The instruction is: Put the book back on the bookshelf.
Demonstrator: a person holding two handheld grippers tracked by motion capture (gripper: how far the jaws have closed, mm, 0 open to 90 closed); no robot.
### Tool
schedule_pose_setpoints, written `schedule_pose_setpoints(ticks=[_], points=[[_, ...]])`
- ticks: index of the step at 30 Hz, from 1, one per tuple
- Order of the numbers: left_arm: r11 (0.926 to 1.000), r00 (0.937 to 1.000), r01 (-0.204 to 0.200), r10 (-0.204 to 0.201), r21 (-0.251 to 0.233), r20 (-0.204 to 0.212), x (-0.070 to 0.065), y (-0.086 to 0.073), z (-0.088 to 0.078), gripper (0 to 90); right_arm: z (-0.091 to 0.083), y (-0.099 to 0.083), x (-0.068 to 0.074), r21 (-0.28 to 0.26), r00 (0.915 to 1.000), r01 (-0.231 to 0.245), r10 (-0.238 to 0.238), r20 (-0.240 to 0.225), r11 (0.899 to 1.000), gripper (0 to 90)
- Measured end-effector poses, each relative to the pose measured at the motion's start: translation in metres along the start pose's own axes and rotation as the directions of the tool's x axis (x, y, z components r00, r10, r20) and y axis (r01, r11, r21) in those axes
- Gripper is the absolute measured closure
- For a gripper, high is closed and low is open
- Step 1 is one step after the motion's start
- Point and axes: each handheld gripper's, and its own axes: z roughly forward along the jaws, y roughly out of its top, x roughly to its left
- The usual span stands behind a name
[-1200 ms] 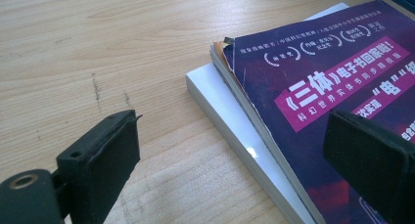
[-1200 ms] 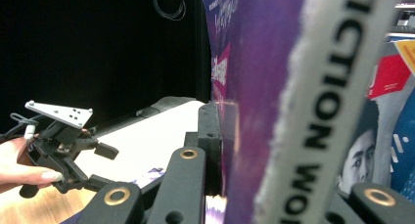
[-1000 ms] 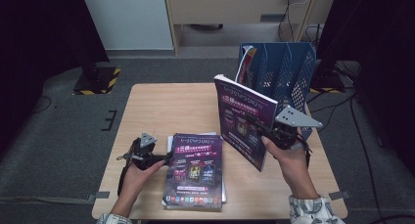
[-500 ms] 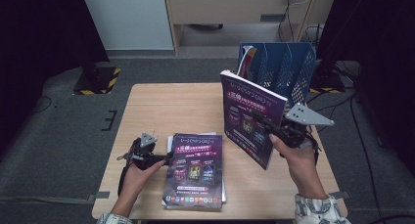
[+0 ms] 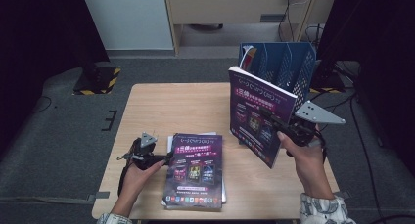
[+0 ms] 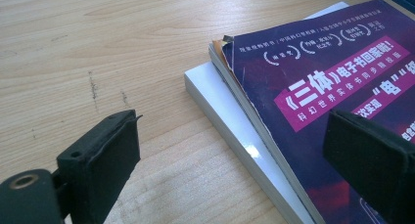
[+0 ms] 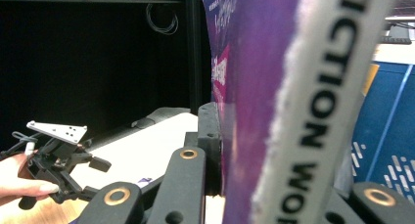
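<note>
Wooden table (image 5: 161, 111) is seen carrying everything, with a blue slotted file rack (image 5: 286, 62) set at its far right corner. Upright before that rack, a purple-covered book (image 5: 257, 116) is held clear of the tabletop, its long axis tilted from vertical and its spine edge turned toward the right gripper (image 5: 279, 128). That gripper's jaws are pressed together on the book's lower edge, as is seen close up in the right gripper view, where the cover (image 7: 254, 87) is clamped against the black pad. The rack lies just behind and beyond the book, so the coming move is judged to be a short carry away from the person and a drop into a slot; the right hand is by far the nearer one. A stack of similar books (image 5: 193, 170) lies flat at the near edge. Beside its left edge the left gripper (image 5: 161, 159) is rested, its jaws spread and nothing pinched between them.
</note>
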Motion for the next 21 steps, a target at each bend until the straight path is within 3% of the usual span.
schedule_pose_setpoints(ticks=[21], points=[[1.0,1.0,-0.003,0.003,0.002,-0.005,0.0,0.0,0.0,6.4,-0.016,0.007,-0.007,0.004,0.9999,-0.001,0.001,0.017,1.0,82.8]])
